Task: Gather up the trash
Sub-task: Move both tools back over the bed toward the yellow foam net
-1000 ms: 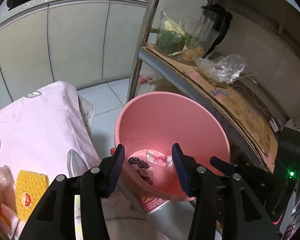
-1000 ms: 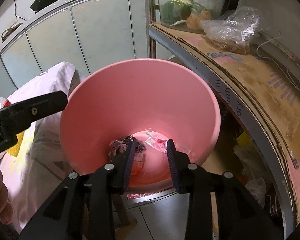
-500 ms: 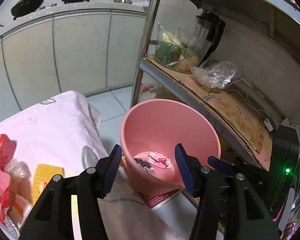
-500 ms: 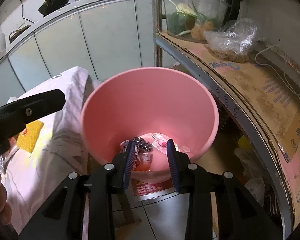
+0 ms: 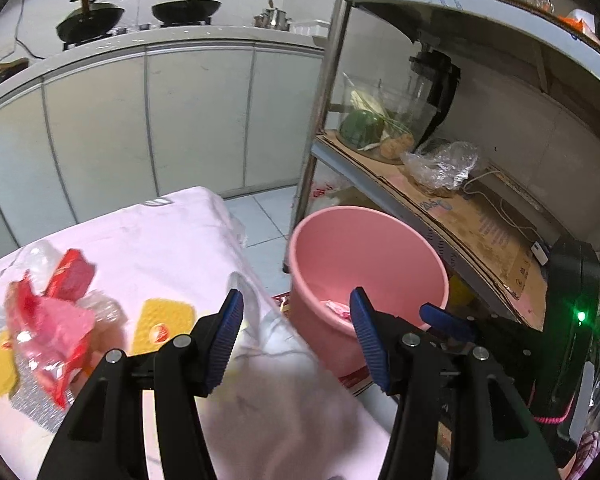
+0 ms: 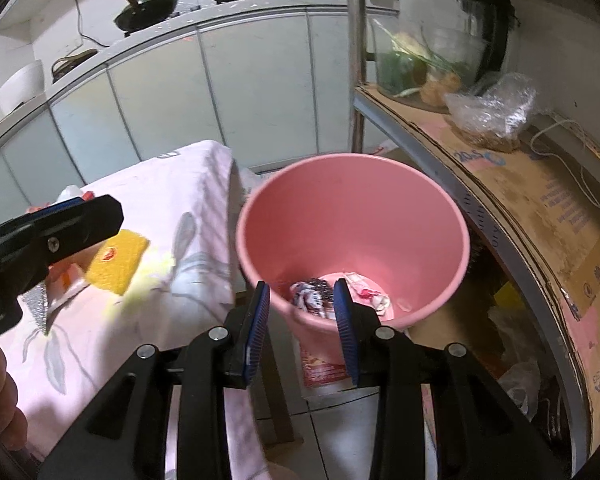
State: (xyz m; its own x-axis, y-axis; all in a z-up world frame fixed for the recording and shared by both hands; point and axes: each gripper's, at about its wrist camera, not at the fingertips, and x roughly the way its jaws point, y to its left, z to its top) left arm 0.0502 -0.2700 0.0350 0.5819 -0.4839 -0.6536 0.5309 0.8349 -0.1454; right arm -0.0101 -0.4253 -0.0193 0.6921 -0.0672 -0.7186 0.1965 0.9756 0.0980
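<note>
A pink bucket [image 5: 400, 256] stands on the floor between a cloth-covered table [image 5: 160, 248] and a metal shelf; it also shows in the right wrist view [image 6: 340, 184], with wrappers [image 6: 316, 294] lying in its bottom. On the table lie red and clear plastic wrappers [image 5: 48, 320] and a yellow packet [image 5: 162, 324], which also shows in the right wrist view [image 6: 116, 264]. My left gripper [image 5: 296, 336] is open and empty above the table's right edge. My right gripper [image 6: 300, 316] is open and empty, just short of the bucket's near rim.
A metal shelf [image 6: 520, 184] lined with cardboard stands right of the bucket, holding a glass bowl [image 5: 380, 128], a plastic bag [image 5: 440, 168] and a blender. White cabinets [image 5: 140, 120] with woks on top run behind. Tiled floor [image 5: 260, 220] lies between.
Both grippers have pulled back and up from the bucket, so it looks smaller. The left gripper has swung left, bringing the table's wrappers into view.
</note>
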